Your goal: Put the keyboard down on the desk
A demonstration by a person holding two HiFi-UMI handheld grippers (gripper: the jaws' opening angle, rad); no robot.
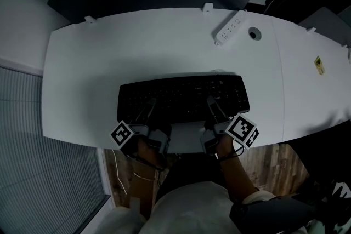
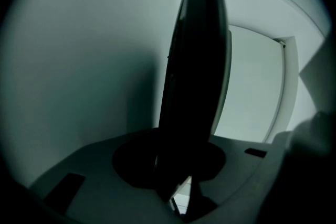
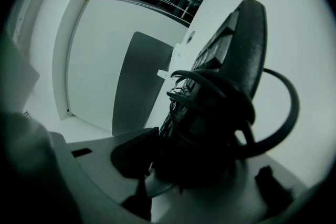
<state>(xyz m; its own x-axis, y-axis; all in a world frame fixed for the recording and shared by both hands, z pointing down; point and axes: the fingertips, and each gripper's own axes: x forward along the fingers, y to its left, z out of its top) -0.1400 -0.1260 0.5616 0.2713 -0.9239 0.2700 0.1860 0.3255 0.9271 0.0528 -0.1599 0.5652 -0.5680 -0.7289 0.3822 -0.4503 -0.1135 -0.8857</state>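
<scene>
The black keyboard sits level toward the 6 o'clock edge of the white worktop. Your left tool is clamped on its near rim at 7 o'clock and your right tool is clamped at 5 o'clock. Each gripper view shows the board edge-on between that tool's jaws. Whether the board already rests on the worktop or hangs just above it cannot be told. To finish the step well, keep both ends level, let the far edge meet the surface first, then ease the near rim down before you loosen either grip. Mind the coiled cable bunched at the right tool: it loops out on the worktop side of the board and would probably rock the board if trapped beneath. Stay off the power strip and the cable port at 1 o'clock, both well apart from the board. No container appears in any view.
</scene>
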